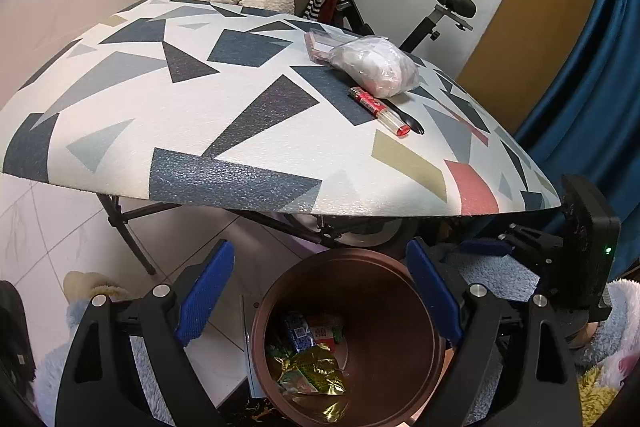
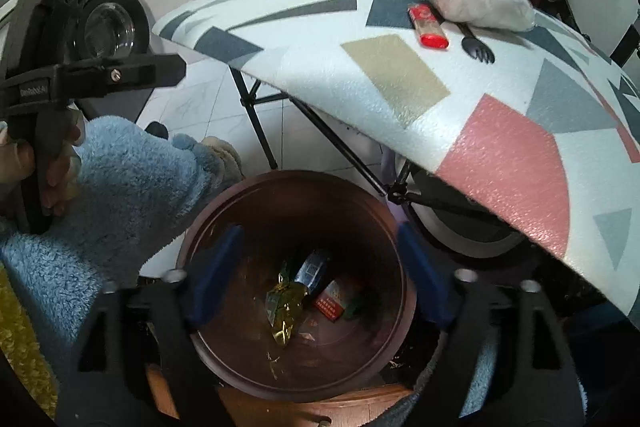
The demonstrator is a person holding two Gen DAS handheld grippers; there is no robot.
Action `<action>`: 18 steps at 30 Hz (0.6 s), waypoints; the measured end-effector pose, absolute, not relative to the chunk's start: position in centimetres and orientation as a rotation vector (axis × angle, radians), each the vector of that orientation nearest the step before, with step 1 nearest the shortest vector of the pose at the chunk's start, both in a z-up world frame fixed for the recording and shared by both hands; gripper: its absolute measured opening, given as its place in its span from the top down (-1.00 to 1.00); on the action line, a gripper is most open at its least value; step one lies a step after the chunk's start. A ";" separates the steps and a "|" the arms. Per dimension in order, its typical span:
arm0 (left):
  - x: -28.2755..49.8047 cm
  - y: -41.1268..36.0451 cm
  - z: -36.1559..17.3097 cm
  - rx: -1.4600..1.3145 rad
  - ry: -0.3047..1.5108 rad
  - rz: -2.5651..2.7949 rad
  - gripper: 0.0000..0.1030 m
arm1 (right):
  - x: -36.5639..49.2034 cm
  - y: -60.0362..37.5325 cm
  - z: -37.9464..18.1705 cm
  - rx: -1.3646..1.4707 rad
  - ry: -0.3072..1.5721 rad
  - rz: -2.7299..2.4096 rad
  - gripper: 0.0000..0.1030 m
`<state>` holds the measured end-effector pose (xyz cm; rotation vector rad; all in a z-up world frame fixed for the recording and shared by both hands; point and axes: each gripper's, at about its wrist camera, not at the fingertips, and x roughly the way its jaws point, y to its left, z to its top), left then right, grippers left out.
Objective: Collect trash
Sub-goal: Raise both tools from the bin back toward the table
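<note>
Trash remains on the patterned bench [image 1: 240, 99]: a clear plastic bag [image 1: 374, 65], a red wrapper [image 1: 378, 111] and a black fork [image 2: 478, 47]. Both the left gripper [image 1: 320, 299] and right gripper [image 2: 316, 275] hang spread and empty over the brown bin [image 2: 224, 227], which holds wrappers.

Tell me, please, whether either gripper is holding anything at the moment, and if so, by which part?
Nothing is held. The left gripper and the right gripper are both open and empty above the brown bin.
</note>
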<state>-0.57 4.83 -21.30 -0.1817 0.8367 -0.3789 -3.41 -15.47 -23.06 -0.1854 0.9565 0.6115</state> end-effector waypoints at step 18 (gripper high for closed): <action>-0.5 5.0 -21.5 -0.182 0.840 -0.369 -0.69 | -2.8 -18.4 -20.8 -0.057 0.861 0.541 -0.89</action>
